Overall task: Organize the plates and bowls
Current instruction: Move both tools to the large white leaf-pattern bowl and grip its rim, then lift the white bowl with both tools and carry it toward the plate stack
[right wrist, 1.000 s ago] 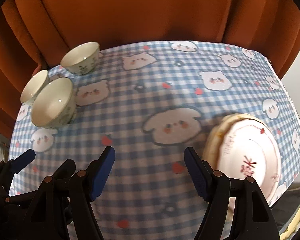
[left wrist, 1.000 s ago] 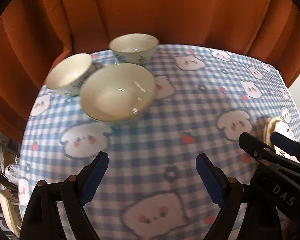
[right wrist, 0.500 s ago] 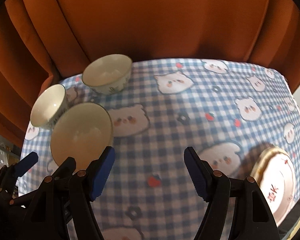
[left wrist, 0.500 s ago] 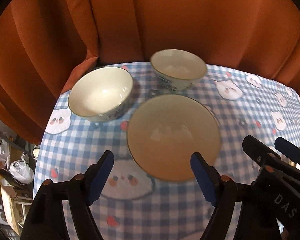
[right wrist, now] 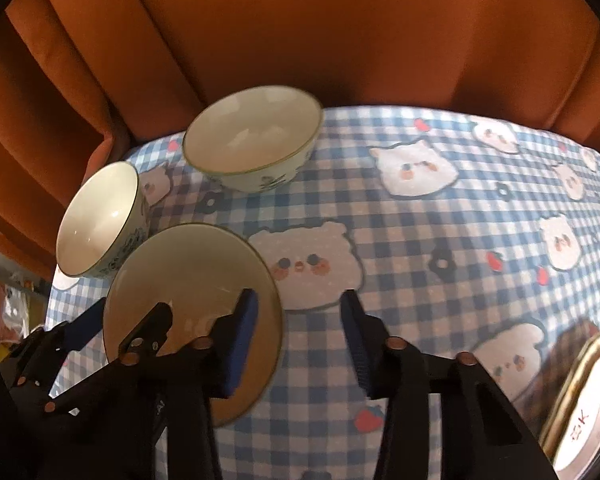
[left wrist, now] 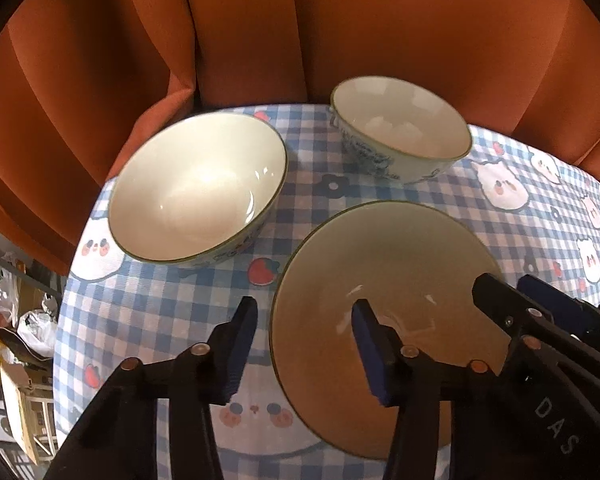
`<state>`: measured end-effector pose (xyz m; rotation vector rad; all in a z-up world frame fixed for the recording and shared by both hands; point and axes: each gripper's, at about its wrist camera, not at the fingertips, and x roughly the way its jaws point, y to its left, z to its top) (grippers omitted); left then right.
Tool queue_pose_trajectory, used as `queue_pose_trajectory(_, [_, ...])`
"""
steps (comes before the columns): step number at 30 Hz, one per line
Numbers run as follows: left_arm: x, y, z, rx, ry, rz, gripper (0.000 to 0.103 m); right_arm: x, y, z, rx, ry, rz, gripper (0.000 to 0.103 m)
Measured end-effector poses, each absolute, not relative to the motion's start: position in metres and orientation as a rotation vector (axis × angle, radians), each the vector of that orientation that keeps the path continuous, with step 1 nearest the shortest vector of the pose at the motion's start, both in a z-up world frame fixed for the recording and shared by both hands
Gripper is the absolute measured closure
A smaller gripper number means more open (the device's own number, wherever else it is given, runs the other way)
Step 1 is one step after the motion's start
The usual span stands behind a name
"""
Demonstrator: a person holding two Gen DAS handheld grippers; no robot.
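Both grippers have swept across the gingham tablecloth point(right wrist: 440, 216) from its bare middle to the bowl cluster at the far-left corner; the plates point(right wrist: 588, 400), a second ago close under the right gripper, now sit at 4 o'clock at the edge of the right wrist view.

The left gripper point(left wrist: 304, 344) straddles the 9 o'clock rim of the nearest bowl point(left wrist: 388, 256), one pad outside, one over the inside; its jaws are closing, and contact cannot be confirmed. The right gripper point(right wrist: 296, 336) straddles the 3 o'clock rim of that bowl, jaws likewise closing, pads apparently not yet pressing.

Left bowl point(left wrist: 196, 188) stands at 11 o'clock in the left wrist view, the floral bowl point(left wrist: 400, 124) at 1 o'clock, both untouched before the orange curtain point(left wrist: 340, 20).

Judgement: a two-handed lift of the nearest bowl is beginning, probably to nest it with a neighbour; none are stacked yet.
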<state>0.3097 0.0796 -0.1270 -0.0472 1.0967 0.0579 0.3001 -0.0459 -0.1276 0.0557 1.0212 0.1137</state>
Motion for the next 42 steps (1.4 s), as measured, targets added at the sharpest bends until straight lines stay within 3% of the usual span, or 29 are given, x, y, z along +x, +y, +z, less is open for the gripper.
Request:
queue_pose_trajectory(5, [0.316, 0.081, -0.137, -0.057, 1.116, 0.042, 0.071, 0.311, -0.035, -0.139, 0.048, 1.052, 0.145, 0.085])
queue_pose_trajectory(6, [0.317, 0.081, -0.138, -0.064, 1.117, 0.035, 0.074, 0.313, -0.033, -0.14, 0.045, 1.056, 0.15, 0.086])
queue_pose_trajectory(20, [0.31, 0.079, -0.128, -0.043, 1.109, 0.019, 0.077, 0.306, -0.033, -0.134, 0.024, 1.046, 0.126, 0.086])
queue_pose_trajectory(42, [0.23, 0.027, -0.078, -0.016, 1.029, -0.078, 0.077, 0.224, -0.082, -0.08, 0.044, 0.966, 0.039, 0.086])
